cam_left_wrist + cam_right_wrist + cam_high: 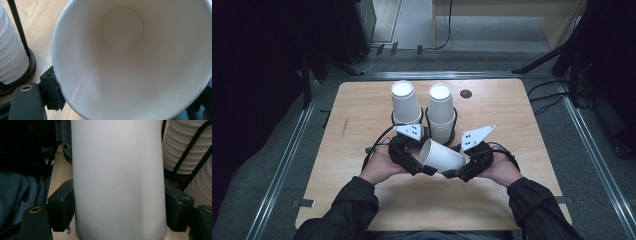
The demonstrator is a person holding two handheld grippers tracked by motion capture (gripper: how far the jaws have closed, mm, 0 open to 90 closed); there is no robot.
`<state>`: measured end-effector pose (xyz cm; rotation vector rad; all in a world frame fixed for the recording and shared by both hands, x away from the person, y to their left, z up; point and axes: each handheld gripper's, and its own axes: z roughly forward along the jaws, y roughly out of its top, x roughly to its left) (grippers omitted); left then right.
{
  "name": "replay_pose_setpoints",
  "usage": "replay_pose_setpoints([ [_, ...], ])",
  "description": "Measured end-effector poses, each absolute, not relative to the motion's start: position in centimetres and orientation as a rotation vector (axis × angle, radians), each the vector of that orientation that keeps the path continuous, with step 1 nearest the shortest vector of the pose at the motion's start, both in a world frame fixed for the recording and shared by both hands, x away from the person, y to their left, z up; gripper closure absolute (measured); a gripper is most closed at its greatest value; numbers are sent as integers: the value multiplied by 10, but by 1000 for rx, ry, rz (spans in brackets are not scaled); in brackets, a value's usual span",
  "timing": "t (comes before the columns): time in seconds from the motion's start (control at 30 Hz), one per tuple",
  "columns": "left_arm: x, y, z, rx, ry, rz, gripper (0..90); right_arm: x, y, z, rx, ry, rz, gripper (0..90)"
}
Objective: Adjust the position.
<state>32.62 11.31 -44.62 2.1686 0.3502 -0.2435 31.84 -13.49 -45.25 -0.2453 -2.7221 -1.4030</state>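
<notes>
A white paper cup [441,156] lies on its side above the table, held between both grippers. My left gripper [419,167] grips its open end; the left gripper view looks straight into the cup [130,57], with a black jaw pad [53,93] against the rim's outer wall. My right gripper [460,172] is shut across the cup's body [117,182], a pad [61,206] pressing on each side. Behind them stand two stacks of upside-down white cups, the left stack [405,102] and the right stack [441,111], each in a black wire holder.
The wooden table [362,130] has a small dark round hole [466,93] at the back right. Metal rails and grey floor surround it. A black stand leg [539,61] and cables lie beyond the far edge. The person's dark sleeves [344,210] enter from the bottom.
</notes>
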Motion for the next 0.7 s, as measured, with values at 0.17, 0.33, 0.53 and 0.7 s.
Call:
replay_pose_setpoints([
  [0.17, 328, 114, -447, 2179, 349, -269, 174, 318, -134, -452, -266, -2715, -1374, 235],
  [0.33, 329, 118, -446, 2213, 376, -249, 174, 318, -133, -454, -312, -2735, -1339, 181],
  [0.53, 329, 125, -444, 2251, 401, -206, 174, 320, -139, -454, -351, -2740, -1315, 167],
  [0.7, 329, 126, -443, 2313, 407, -162, 173, 320, -143, -456, -369, -2753, -1302, 167],
])
